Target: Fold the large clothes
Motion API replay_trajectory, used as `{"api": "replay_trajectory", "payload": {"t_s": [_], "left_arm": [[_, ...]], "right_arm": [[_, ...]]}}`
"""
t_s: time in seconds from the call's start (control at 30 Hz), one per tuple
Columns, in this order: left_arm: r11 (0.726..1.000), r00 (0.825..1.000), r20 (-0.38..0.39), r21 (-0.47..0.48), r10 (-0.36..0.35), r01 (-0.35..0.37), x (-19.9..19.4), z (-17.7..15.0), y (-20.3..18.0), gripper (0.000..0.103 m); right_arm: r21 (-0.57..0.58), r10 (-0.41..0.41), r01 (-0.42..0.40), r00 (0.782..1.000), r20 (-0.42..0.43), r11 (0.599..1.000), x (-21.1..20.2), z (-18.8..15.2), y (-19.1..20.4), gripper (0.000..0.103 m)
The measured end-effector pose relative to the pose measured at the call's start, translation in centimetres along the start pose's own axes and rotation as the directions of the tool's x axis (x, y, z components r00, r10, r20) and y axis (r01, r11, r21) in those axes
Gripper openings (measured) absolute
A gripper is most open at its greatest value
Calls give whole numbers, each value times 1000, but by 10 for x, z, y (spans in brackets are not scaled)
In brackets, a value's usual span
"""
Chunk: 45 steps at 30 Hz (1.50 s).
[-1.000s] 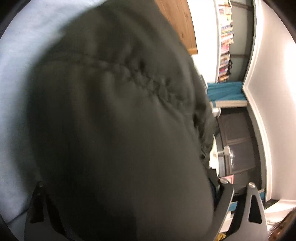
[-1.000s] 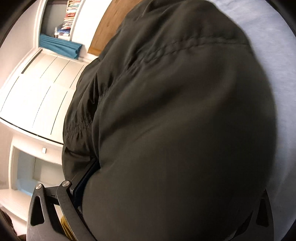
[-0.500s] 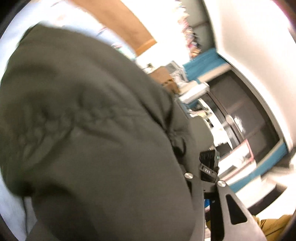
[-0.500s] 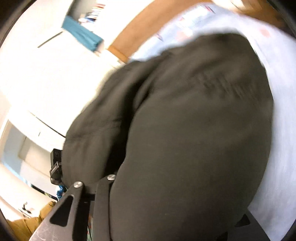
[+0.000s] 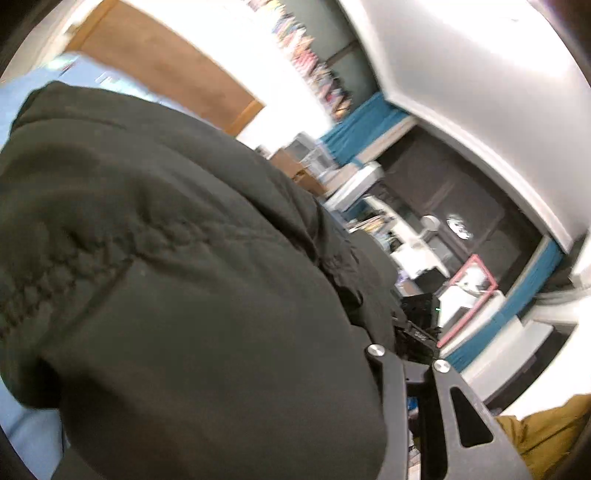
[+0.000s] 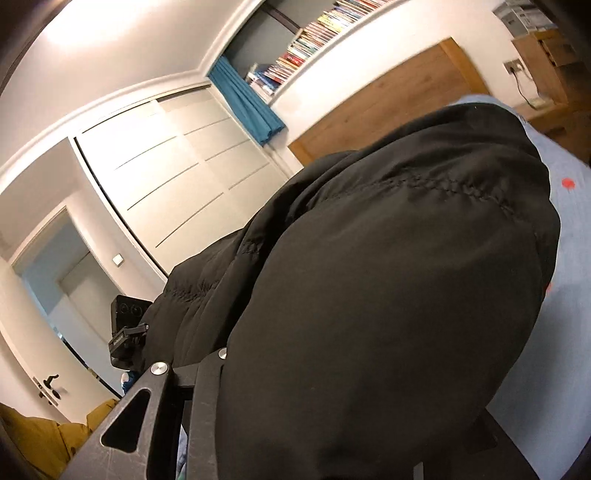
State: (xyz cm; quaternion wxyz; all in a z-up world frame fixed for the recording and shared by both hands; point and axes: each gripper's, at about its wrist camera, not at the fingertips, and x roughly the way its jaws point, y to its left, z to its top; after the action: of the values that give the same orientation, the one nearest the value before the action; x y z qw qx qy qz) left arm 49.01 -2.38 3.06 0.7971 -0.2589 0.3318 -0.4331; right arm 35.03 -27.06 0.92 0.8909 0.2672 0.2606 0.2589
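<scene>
Since the earlier frames both pairs of tongs had come up off the bed and rolled, and their jaws had closed down from wide open onto the dark jacket — the view had swung from cloth and sheet to cloth and room.

Nearest to me, the left tongs (image 5: 229,424) were clamped on a thick fold of the jacket (image 5: 166,277); I could see only the right-hand finger (image 5: 391,406) clear of the padding, the other buried under it. The right tongs (image 6: 351,424) were clamped likewise, with the left-hand finger (image 6: 203,406) showing and the bulk of the jacket (image 6: 388,295) swelling over the rest.

The jacket ran forward from both grips, away from me, its far end seeming to trail to the pale blue bed (image 6: 569,314). Each camera caught the other rig just beside it — the left's view showed a black unit on its right (image 5: 421,321), the right's showed one on its left (image 6: 127,332) — so I judged the two grips sat side by side along one edge, the long axis of the garment lying straight ahead of both. Neither hand looked nearer to the far end, so I reckoned the coming fold would ask both to carry that edge forward together and level.

Farther off stood the wooden headboard (image 6: 388,107), a white wardrobe (image 6: 177,166) and a bookshelf (image 6: 332,29).
</scene>
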Motion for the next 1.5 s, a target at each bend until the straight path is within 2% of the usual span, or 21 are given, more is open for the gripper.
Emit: {"api": "replay_trajectory", "payload": {"t_s": [0.13,0.23,0.3,0.37,0.4,0.47,0.63,0.73,0.87,0.93,0.97,1.0,1.17,1.4,1.5], "left_arm": [[987,990,-103,-116,96,-108,3,-58,54,38],[968,987,-114,-209,115,-137,-2,-91,83,38],[952,985,-111,-261,135,-160,-11,-100,98,42],[933,980,-127,-309,151,-183,-19,-104,111,48],[926,980,-132,-326,152,-188,-26,-107,113,50],[910,979,-131,-368,154,-192,-44,-116,116,55],[897,976,-124,-388,179,-213,-80,-117,107,56],[891,974,-121,-395,191,-223,-107,-125,104,56],[863,956,-119,-413,267,-293,-151,-140,106,56],[850,942,-102,-410,318,-331,-173,-148,97,56],[844,933,-88,-403,349,-354,-184,-152,87,56],[841,927,-82,-397,367,-368,-193,-155,81,56],[821,869,-51,-303,493,-484,-224,-172,19,56],[793,806,-1,-178,592,-583,-234,-207,-68,56],[784,789,33,-143,613,-603,-233,-223,-98,56]], "right_arm": [[88,-79,89,991,-109,992,9,-45,-39,32],[193,-101,126,986,-131,973,3,-80,-73,35],[225,-117,146,984,-134,964,-1,-87,-85,39],[233,-147,181,977,-154,955,-5,-90,-90,54],[231,-170,206,971,-166,951,-11,-93,-90,59],[223,-228,267,955,-187,937,-18,-92,-94,84],[268,-300,338,938,-171,902,-73,-91,-124,96],[292,-370,409,911,-181,864,-99,-90,-129,97],[301,-471,510,860,-196,806,-130,-100,-122,97],[281,-500,536,844,-193,796,-144,-100,-108,97],[272,-504,538,843,-189,798,-159,-110,-109,97],[262,-505,537,844,-182,802,-170,-116,-99,97],[183,-503,526,850,-160,831,-188,-143,-29,97],[111,-515,528,848,-123,842,-193,-165,20,98],[54,-546,553,832,-99,832,-201,-172,48,99]]}}
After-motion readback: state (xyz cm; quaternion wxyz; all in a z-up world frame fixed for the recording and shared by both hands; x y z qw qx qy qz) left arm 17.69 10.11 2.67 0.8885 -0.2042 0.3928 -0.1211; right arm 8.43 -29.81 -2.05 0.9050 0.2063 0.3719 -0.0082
